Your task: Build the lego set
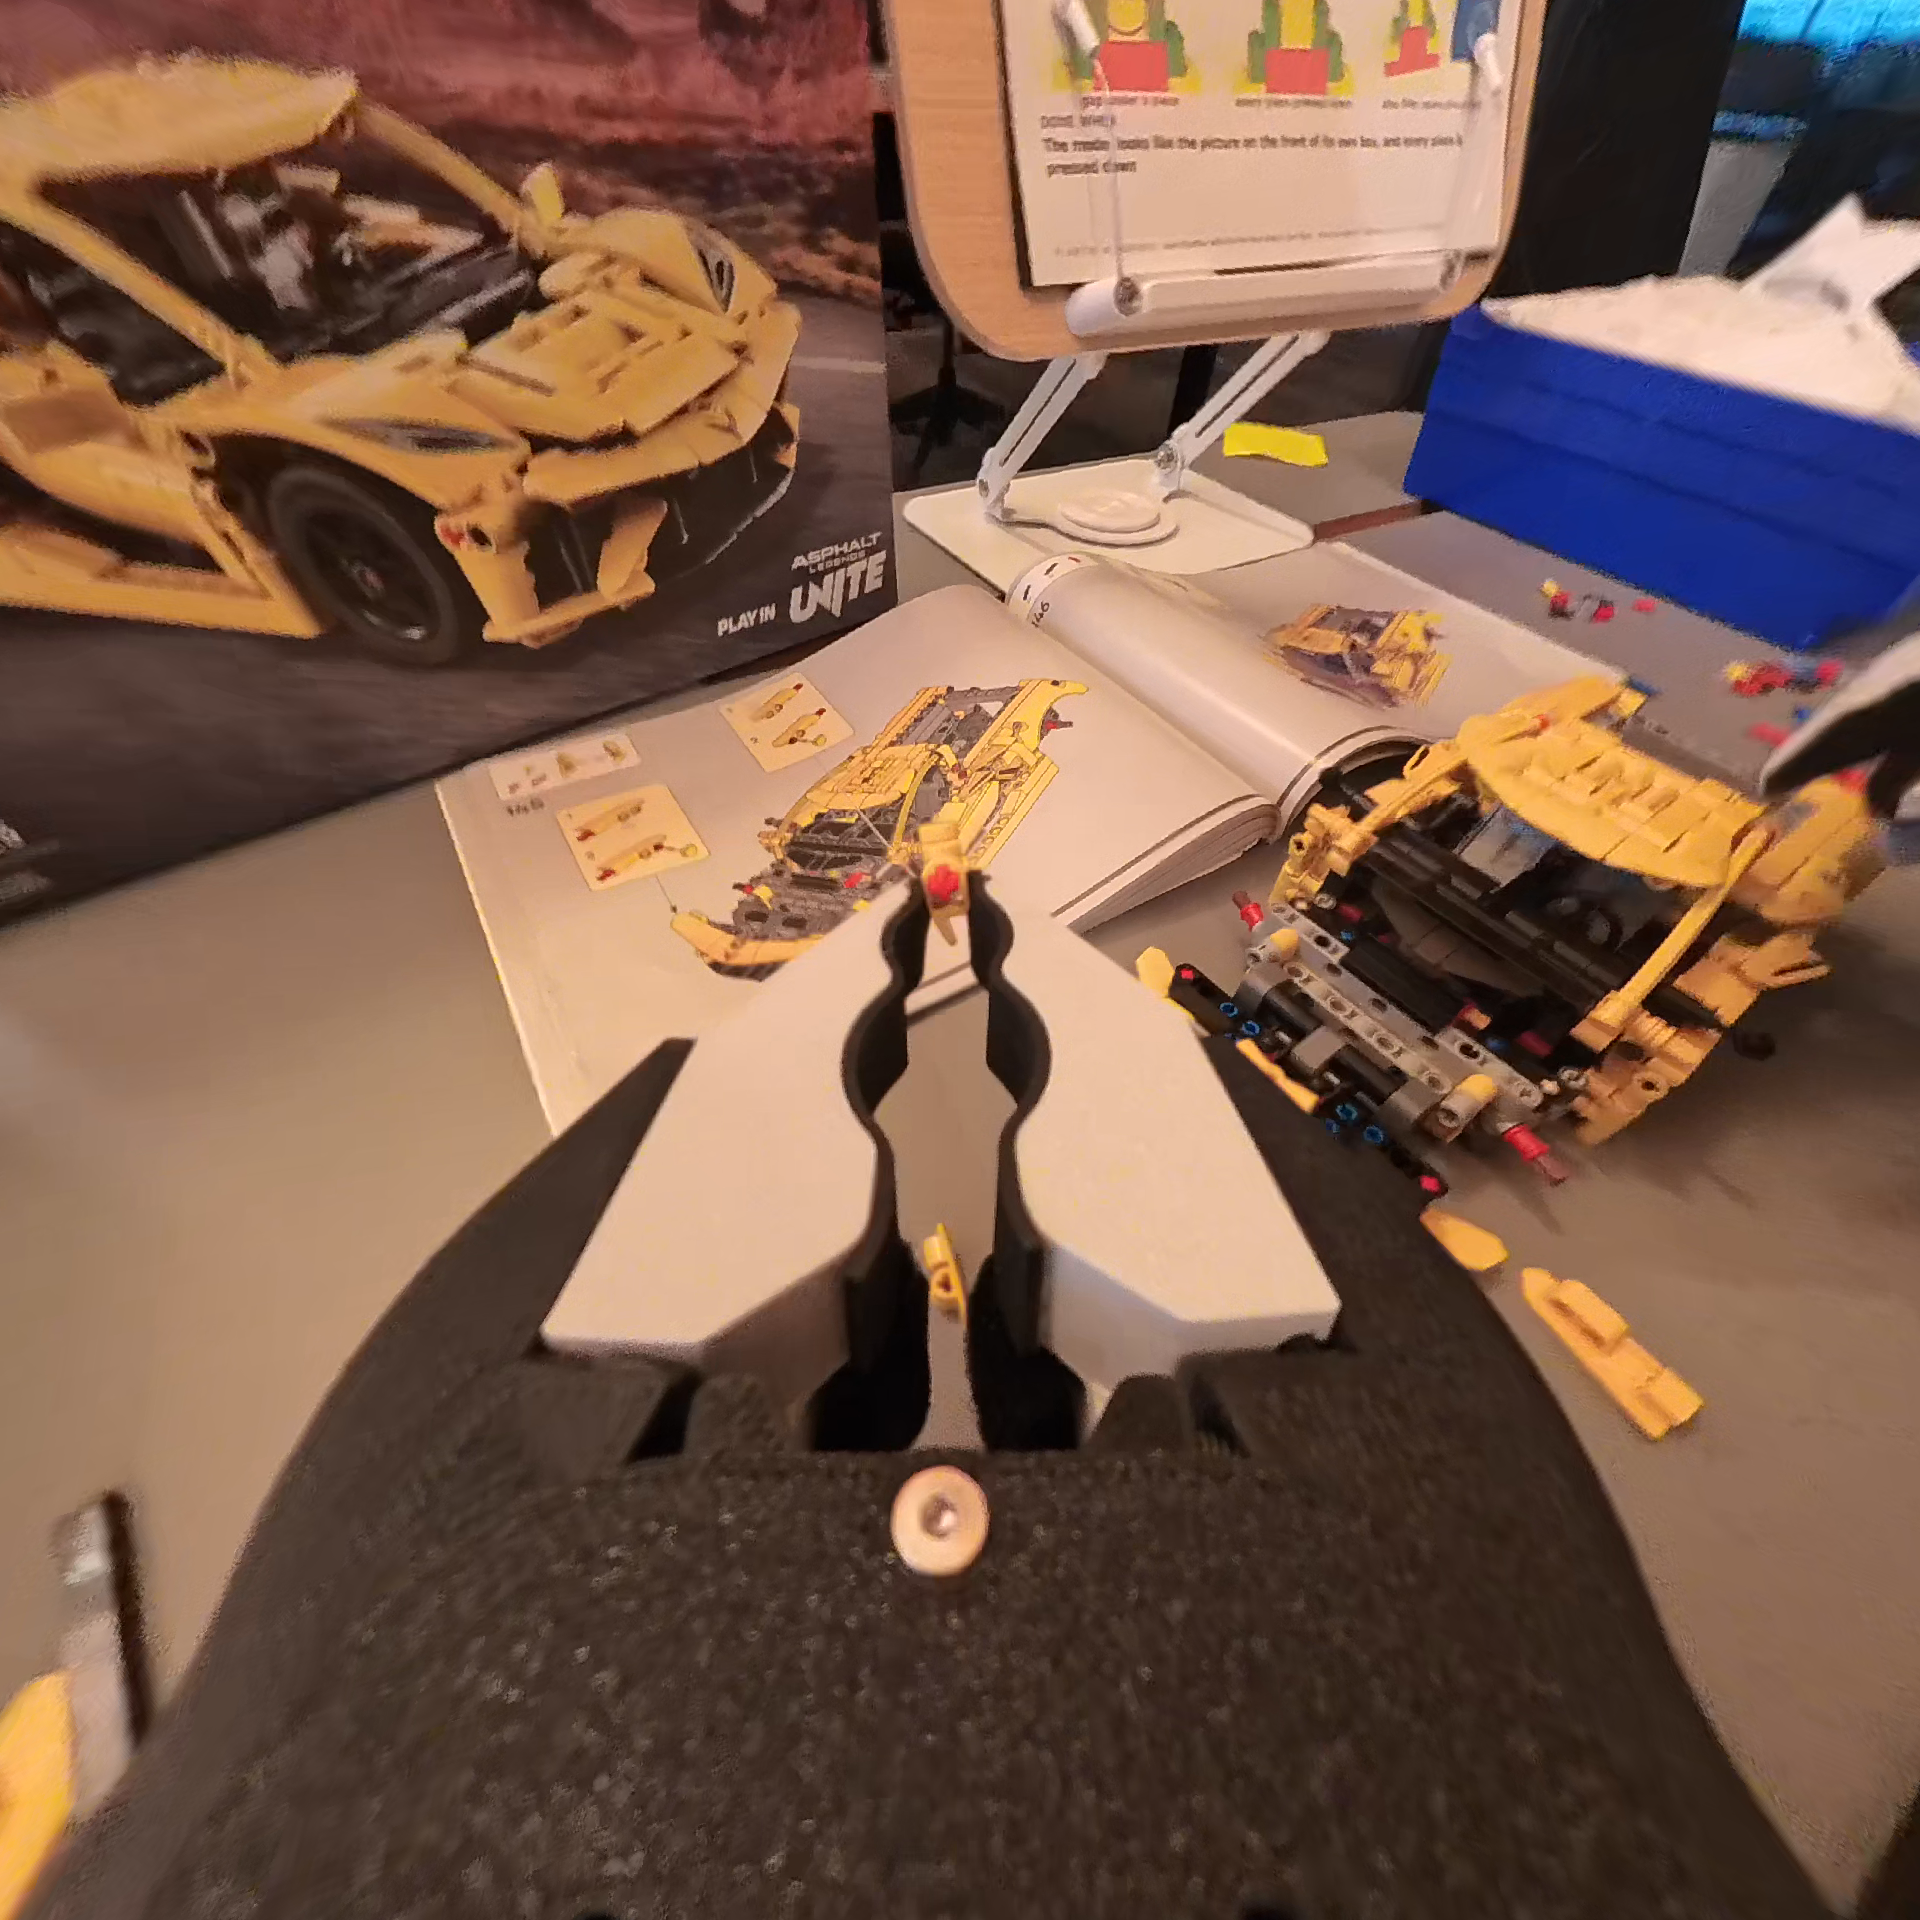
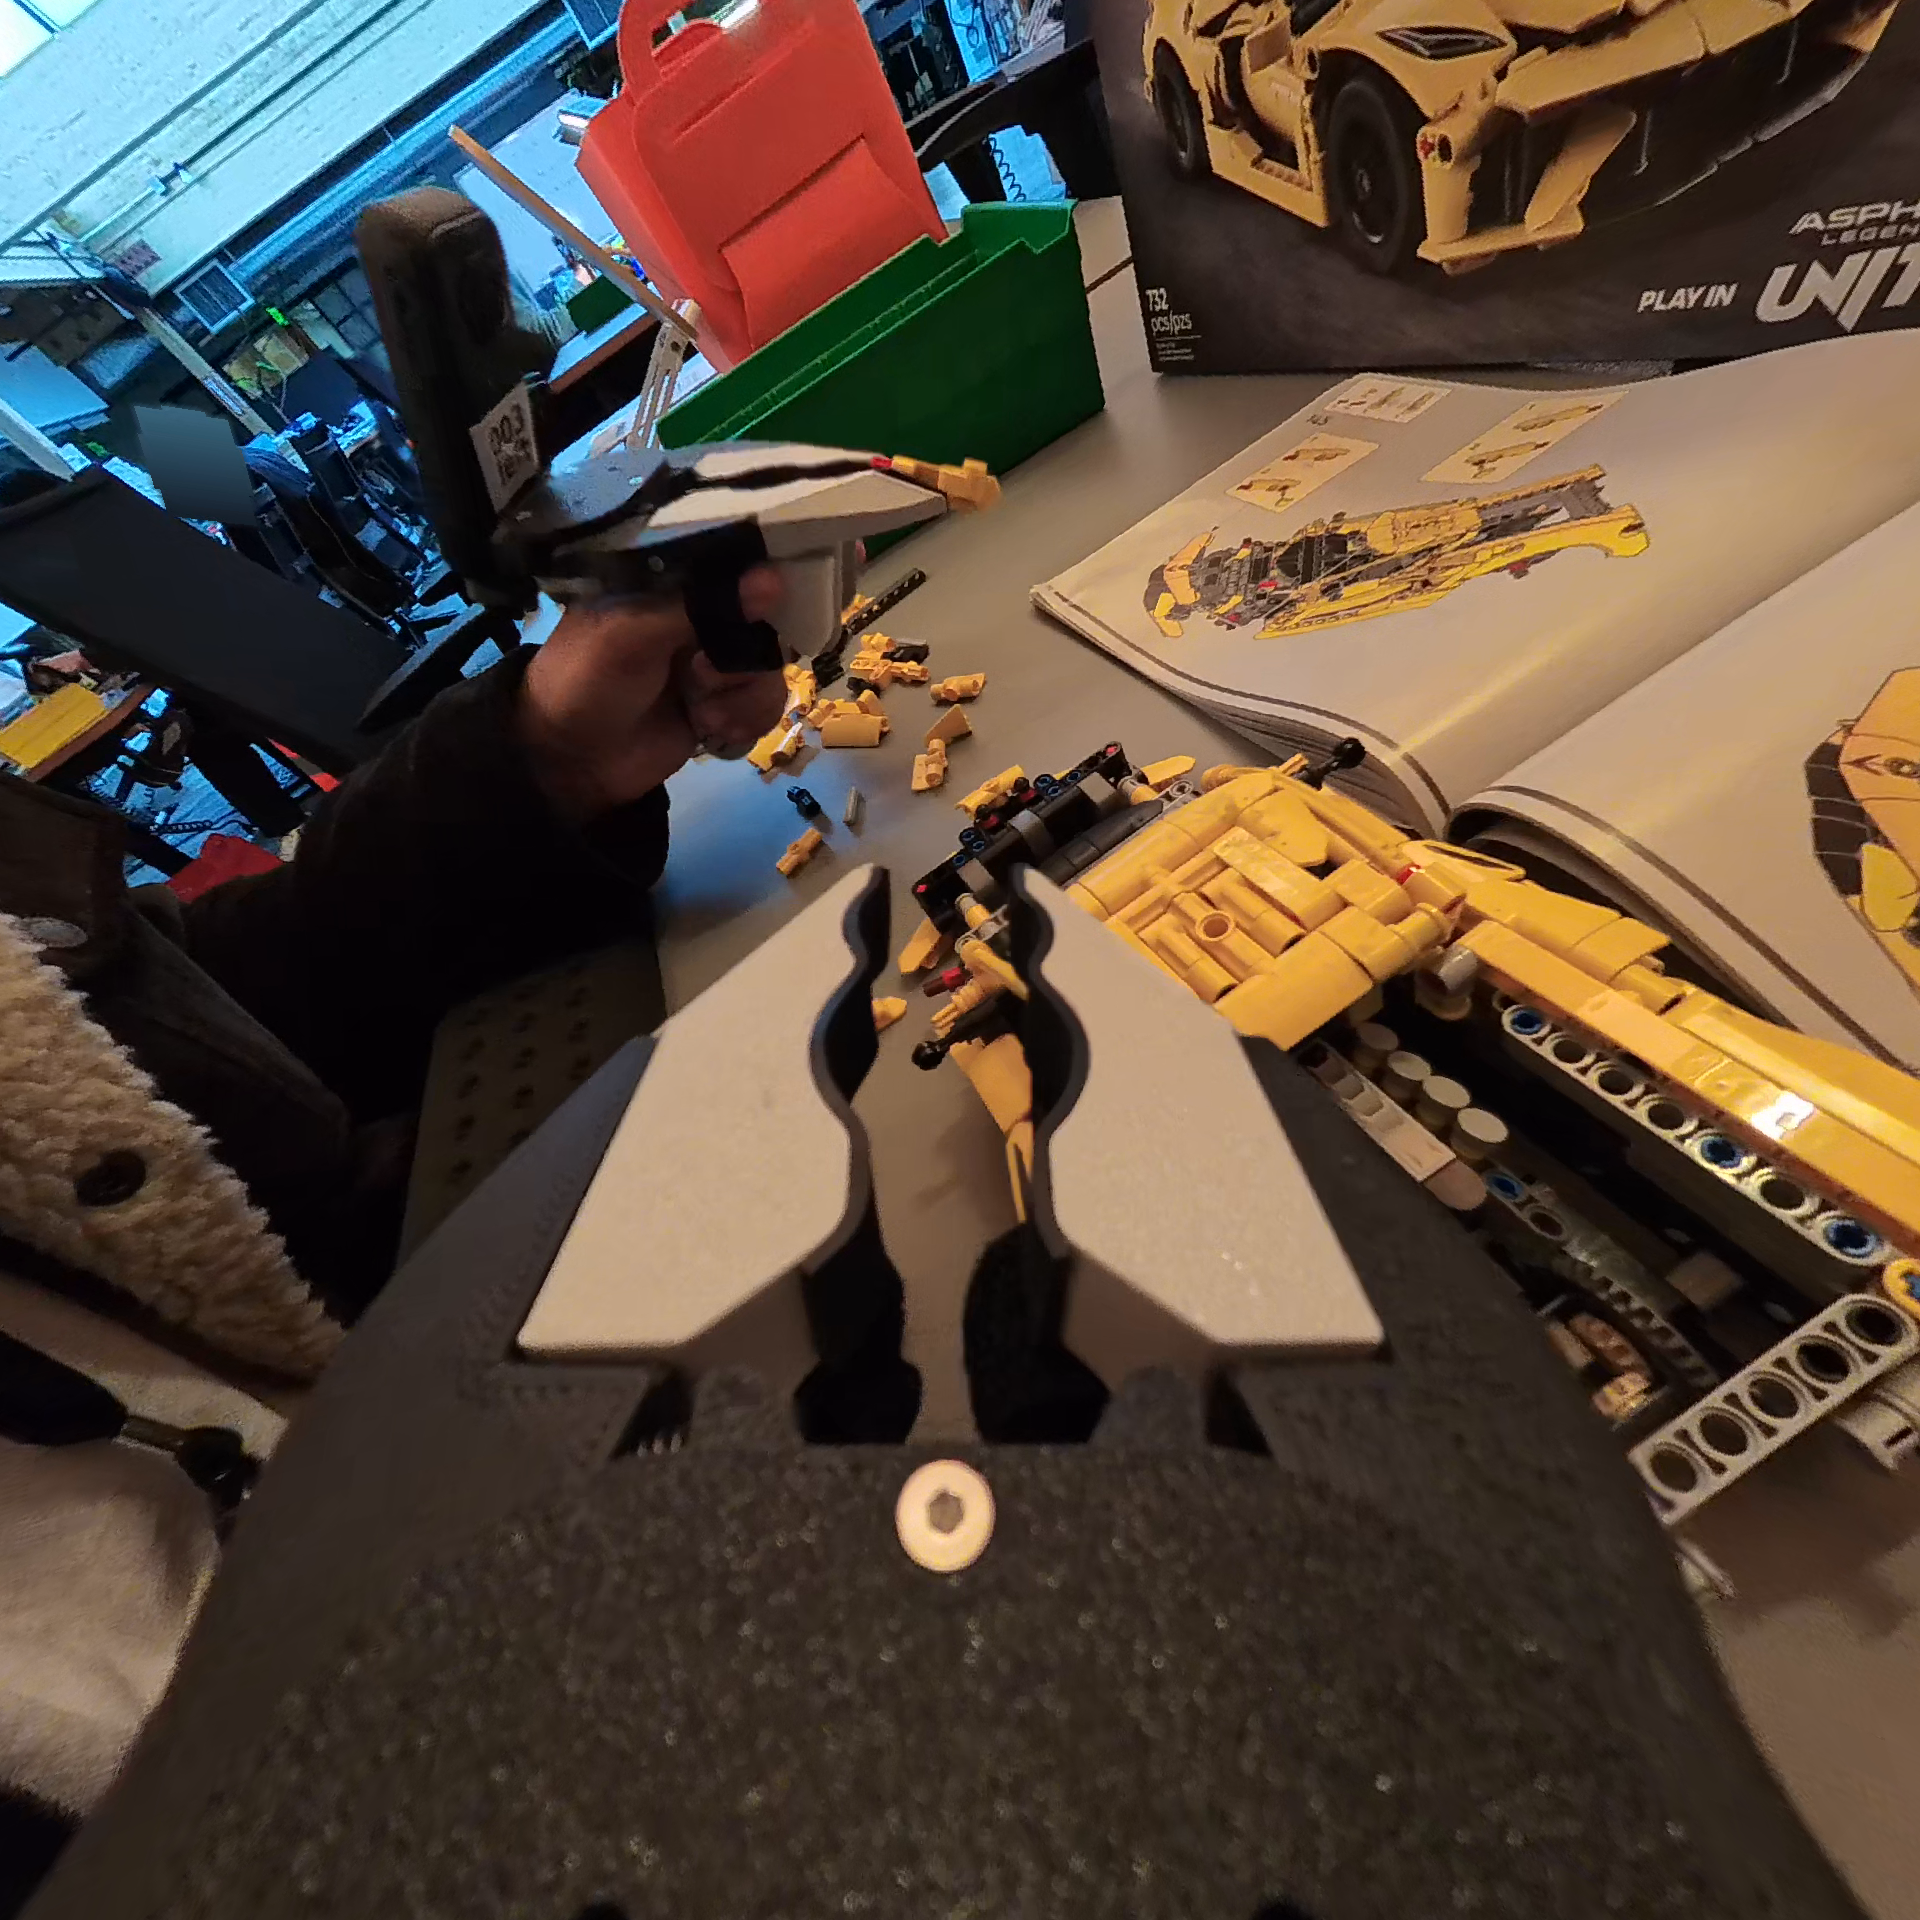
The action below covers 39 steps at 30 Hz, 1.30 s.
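Yellow small piece [image 1: 943, 883] (red pin showing) sits pinched in the left gripper [image 1: 945, 891] above the open manual [image 1: 831, 790]; the right gripper [image 2: 951, 904] gapes empty beside the half-built car [image 2: 1299, 914].

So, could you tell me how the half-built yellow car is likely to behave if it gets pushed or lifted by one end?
The half-built yellow car probably slides rather than rolls, as no wheels show. Its thin roof arches look fragile and might pop off. Loose panels beside it suggest that parts detach easily.

Warm, dim indoor light; strong fisheye bending at edges; motion blur smears the blue rectangular box [image 1: 1662, 457]; daylight glows beyond.
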Tool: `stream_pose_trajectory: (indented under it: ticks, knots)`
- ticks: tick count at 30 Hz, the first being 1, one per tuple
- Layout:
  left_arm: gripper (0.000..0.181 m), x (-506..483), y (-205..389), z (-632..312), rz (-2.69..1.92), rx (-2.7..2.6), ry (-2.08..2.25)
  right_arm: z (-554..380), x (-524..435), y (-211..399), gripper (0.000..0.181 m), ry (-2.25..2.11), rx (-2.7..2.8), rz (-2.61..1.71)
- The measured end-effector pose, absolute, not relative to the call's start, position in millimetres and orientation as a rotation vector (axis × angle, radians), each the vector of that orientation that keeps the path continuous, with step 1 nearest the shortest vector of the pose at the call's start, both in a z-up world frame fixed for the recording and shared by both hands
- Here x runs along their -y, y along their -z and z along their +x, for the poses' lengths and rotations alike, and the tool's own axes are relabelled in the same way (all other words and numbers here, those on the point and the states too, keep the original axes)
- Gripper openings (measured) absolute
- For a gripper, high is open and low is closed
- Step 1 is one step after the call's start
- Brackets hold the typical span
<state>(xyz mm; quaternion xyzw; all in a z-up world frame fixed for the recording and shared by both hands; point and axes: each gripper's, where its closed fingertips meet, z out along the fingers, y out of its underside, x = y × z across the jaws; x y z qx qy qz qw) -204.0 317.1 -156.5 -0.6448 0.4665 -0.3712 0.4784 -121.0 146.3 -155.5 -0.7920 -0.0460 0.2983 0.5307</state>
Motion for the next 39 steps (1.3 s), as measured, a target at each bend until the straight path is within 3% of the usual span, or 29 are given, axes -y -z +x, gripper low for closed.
stream_pose_trajectory:
  ticks: [4, 7, 10, 14, 17, 24, 30, 32, 39]
  knots:
    - [0.007, -294, 147, -192, -1.239, -1.36, 0.554, -128, -146, 146, 0.03, -0.757, 0.155, -1.859]
    - [0.007, -257, 130, -181, -0.711, -1.475, 0.175, -146, -146, 123, 0.042, -1.054, 0.131, -1.821]
    - [0.007, -248, 117, -180, -0.525, -1.422, -0.019, -168, -146, 111, 0.053, -1.266, 0.203, -1.993]
    - [0.006, -231, 95, -188, -0.405, -1.325, -0.056, -171, -179, 97, 0.047, -1.219, 0.303, -2.114]
    - [0.007, -218, 90, -190, -0.294, -1.294, -0.146, -184, -198, 84, 0.044, -1.48, 0.284, -2.111]
    - [0.007, -206, 90, -192, -0.181, -1.274, -0.292, -199, -205, 90, 0.007, -1.671, 0.258, -2.124]
    - [0.007, -204, 92, -191, -0.12, -1.275, -0.39, -197, -210, 87, 0.014, -1.719, 0.19, -2.091]
    - [0.007, -200, 94, -190, -0.102, -1.279, -0.395, -195, -210, 90, 0.006, -1.708, 0.196, -2.115]
    - [0.006, -222, 96, -190, -0.315, -1.294, -0.352, -188, -222, 95, 0.005, -1.644, 0.288, -2.17]
